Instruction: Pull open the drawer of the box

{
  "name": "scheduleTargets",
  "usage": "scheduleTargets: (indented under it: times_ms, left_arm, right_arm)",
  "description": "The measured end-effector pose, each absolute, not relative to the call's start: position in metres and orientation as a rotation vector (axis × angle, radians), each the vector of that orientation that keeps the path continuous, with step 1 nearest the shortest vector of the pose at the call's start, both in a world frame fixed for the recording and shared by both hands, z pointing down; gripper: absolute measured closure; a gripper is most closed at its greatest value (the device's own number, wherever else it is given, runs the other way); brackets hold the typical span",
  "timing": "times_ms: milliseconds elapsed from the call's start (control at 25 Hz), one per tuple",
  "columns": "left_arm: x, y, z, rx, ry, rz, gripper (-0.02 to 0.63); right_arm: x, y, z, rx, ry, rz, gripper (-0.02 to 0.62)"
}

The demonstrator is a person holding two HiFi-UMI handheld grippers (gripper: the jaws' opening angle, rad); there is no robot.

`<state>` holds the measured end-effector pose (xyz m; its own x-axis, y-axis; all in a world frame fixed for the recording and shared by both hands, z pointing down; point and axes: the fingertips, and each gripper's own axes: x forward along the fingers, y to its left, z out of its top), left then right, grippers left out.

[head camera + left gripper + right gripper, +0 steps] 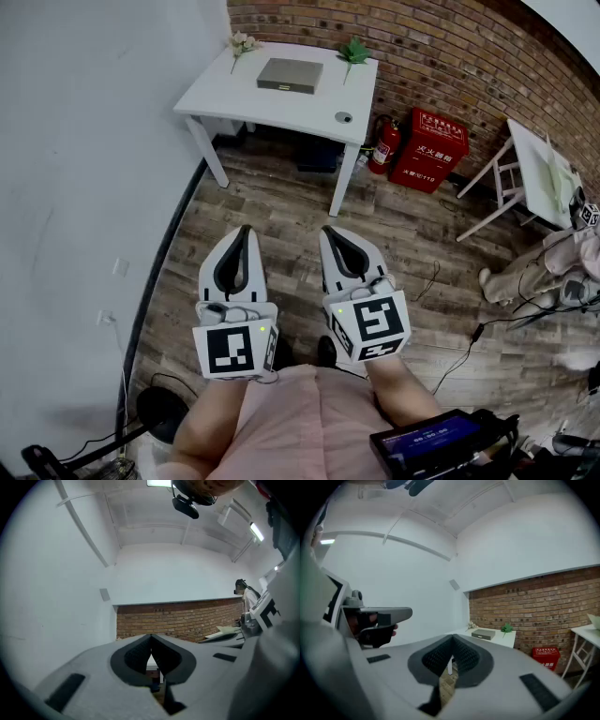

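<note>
Two white plastic tongs, the left tongs (245,232) and the right tongs (328,232), are held pressed together and empty, well apart from the flat grey box (290,74) on the white table (220,94). Its drawer front should be approached level, tongs spread first.

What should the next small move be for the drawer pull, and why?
Probably step toward the table. The box sits on it, far beyond the left hand-held gripper and the right hand-held gripper. Both are shut, empty and held close to the body, so neither looks able to reach the drawer.
</note>
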<state>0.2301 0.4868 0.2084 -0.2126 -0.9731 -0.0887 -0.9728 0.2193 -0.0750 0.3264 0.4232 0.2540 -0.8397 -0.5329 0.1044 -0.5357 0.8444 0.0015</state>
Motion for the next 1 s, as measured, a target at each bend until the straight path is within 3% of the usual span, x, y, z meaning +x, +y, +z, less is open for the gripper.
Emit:
scheduleTargets:
  times_ms: [480,560,1000]
  left_arm:
    - [0.216,0.493,0.211,-1.87,2.384,0.023,0.594]
    - [0.212,0.495,0.211,-1.88,2.38,0.05,0.46]
    - [0.173,0.512,0.213,-1.9,2.353,0.013,0.459]
  right_arm:
    - [0.322,0.422,0.251,0.904,-2.952,0.057,0.589]
    - [0.318,0.422,0.251,0.901,-2.966,0.083,0.467]
    - [0.28,0.437,0.258,0.928,-2.93,0.061,0.457]
